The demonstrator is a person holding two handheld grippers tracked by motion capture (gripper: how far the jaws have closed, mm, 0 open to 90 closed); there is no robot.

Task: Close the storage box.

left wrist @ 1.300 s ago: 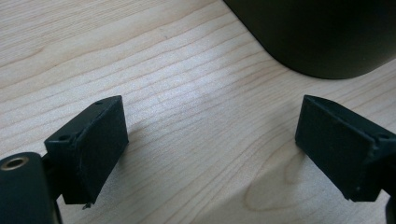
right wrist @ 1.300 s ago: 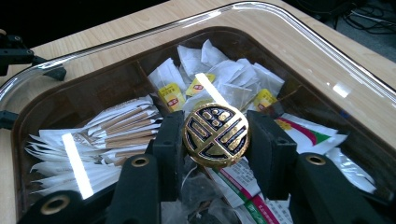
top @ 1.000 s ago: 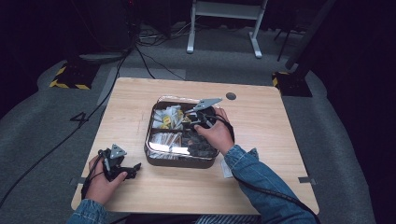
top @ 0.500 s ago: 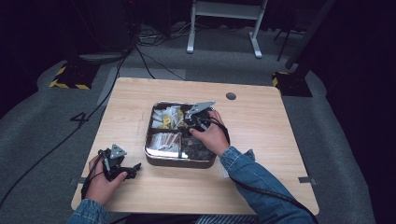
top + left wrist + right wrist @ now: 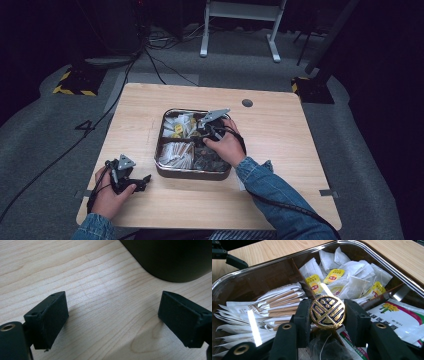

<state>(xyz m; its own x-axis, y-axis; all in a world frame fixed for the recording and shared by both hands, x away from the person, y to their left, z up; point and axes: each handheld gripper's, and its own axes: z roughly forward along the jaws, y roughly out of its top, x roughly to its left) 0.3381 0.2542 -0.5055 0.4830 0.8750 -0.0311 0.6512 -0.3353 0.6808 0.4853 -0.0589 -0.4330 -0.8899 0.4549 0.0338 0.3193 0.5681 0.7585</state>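
Observation:
A compartmented metal tray [image 5: 192, 173] stands mid-table. My right gripper [image 5: 202, 131] reaches over its middle, shut on a round gold and black knob [image 5: 327, 312] gripped between both pads. Bright streaks lie across the contents, as from a clear cover under the knob; I cannot tell for sure. Below it lie yellow-tagged tea bags [image 5: 352, 282], paper sugar sticks [image 5: 279, 305] and flower-printed packets [image 5: 399, 315]. My left gripper [image 5: 142, 180] rests on the wooden table [image 5: 280, 130] near the front left, open with nothing between its pads [image 5: 50, 320]; the tray's dark wall [image 5: 175, 260] stands just beyond it.
A cable hole [image 5: 247, 103] sits in the table's far right part. Bare wood runs left and right of the tray. Grey carpet, cables and a white stand's feet [image 5: 240, 45] lie beyond the far edge.
My right hand has shifted slightly left over the tray with the knob still gripped. The left hand has kept still.

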